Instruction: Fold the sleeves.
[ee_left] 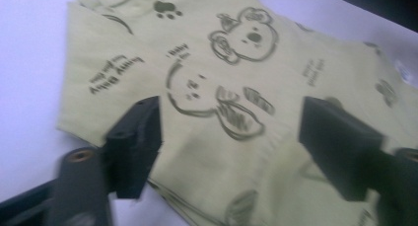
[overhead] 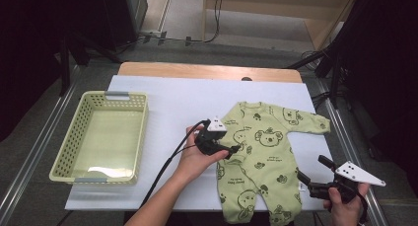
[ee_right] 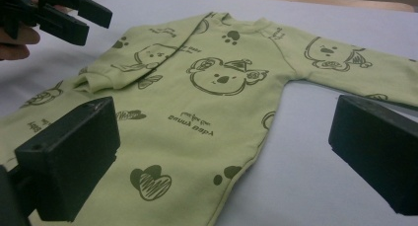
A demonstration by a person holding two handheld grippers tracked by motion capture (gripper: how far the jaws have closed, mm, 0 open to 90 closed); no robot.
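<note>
On the white table (overhead: 162, 95), seen from high up, one soft green romper (overhead: 261, 152) is lying flat at 5 o'clock, one perforated plastic basket (overhead: 101, 136) at 9. The left gripper (overhead: 235, 149) is hovering released over the folded sleeve. The left gripper view is showing koala prints between spread jaws. In the right gripper view, the right gripper (ee_right: 222, 157) is gaping, empty, beside the romper.

On the table there are 1 green baby romper (overhead: 261, 157), 1 basket (overhead: 79, 137), and 2 grippers: left (overhead: 235, 149), right (overhead: 311, 169)

"Baby" on green romper (ee_left: 256, 73)
</note>
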